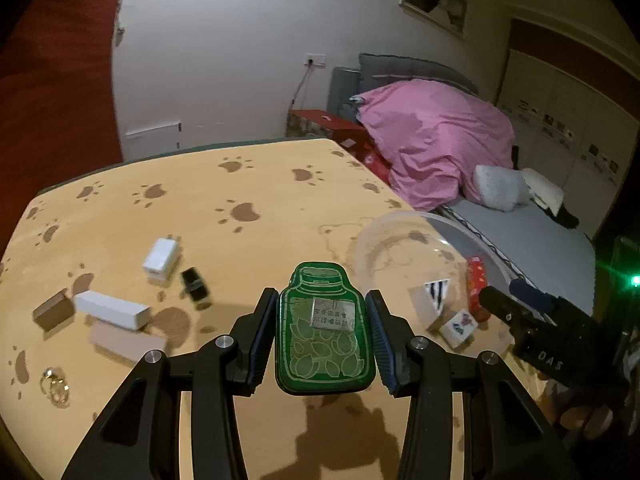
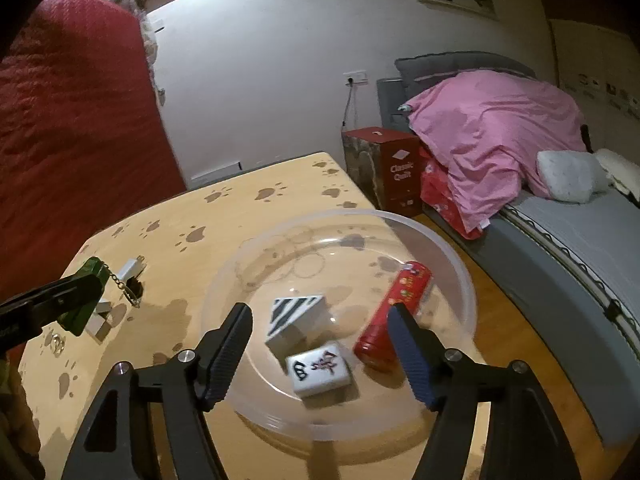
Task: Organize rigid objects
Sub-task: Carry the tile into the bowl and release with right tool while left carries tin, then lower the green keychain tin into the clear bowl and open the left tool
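My left gripper [image 1: 325, 336] is shut on a green jar-shaped tin [image 1: 325, 330] and holds it above the table; a small chain hangs from the tin in the right wrist view [image 2: 127, 288]. My right gripper [image 2: 320, 344] is open and empty, hovering over a clear plastic bowl [image 2: 460, 280]. The bowl holds a mahjong tile [image 2: 320, 368], a zebra-striped box [image 2: 294, 316] and a red tube [image 2: 394, 316]. The bowl also shows in the left wrist view [image 1: 384, 236].
On the paw-print table [image 1: 248, 184] lie a white charger [image 1: 160, 258], a small black item [image 1: 196, 286], a white box [image 1: 112, 310], a brown block [image 1: 52, 312], a tan box [image 1: 126, 342] and gold rings [image 1: 54, 384]. A bed with pink bedding [image 1: 436, 136] stands at right.
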Motion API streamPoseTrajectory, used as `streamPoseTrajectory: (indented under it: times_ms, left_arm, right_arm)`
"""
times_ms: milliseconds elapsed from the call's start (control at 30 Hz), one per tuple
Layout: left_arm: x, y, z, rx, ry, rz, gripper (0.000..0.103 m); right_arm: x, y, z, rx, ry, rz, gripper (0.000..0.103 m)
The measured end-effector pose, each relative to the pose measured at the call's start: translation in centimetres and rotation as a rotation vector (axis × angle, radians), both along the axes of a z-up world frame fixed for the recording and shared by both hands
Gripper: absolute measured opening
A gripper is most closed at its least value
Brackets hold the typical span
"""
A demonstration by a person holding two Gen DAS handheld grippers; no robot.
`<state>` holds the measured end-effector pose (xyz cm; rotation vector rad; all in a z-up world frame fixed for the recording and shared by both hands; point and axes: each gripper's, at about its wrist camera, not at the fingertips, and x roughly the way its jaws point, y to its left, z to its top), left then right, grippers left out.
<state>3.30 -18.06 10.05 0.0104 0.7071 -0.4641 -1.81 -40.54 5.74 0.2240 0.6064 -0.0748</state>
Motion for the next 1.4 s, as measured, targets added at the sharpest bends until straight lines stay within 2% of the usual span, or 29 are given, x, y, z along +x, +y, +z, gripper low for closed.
streamPoseTrajectory:
  times_ms: [133,500,800,867,933,967,1267,1400]
  left_arm:
    - [0.5,-2.2,-0.1,-0.002,0.001,-0.043,0.045]
    - [1.5,-7.0,-0.7,-0.023,0.01,-0.151,0.045]
    - [2.3,-9.6,-1.7,-0.042,0.039,-0.213,0.046]
    - [2.4,-9.8,-1.9,-0.046,0.042,-0.215,0.051]
    - [2.5,-9.5,-1.9,-0.044,0.037,-0.194,0.073]
    - [2.4,-9.4,-1.8,-0.044,0.032,-0.186,0.075]
    - [2.9,-7.2,-2.0,-0.04,0.037,-0.108,0.077]
    - [2.5,-6.4,-1.9,0.003,0.011,-0.072,0.081]
  right_arm:
    - [-0.8,-0.9,0.1,-0.007,-0.015,-0.03,0.079]
    - [-0.9,-2.1,-0.4,-0.005,-0.006,-0.077,0.102]
    - [-0.9,-2.1,-0.7,-0.003,0.006,-0.069,0.103]
    - [-0.9,-1.9,-0.8,-0.008,0.011,-0.066,0.103]
    - [-0.7,-1.7,-0.8,-0.013,0.013,-0.065,0.103]
    - [-0.8,-1.6,-0.8,-0.012,0.014,-0.063,0.103]
    - [-1.1,-1.0,-0.6,-0.006,0.019,-0.053,0.103]
    - [-0.7,-0.6,-0.7,0.006,0.032,-0.044,0.103]
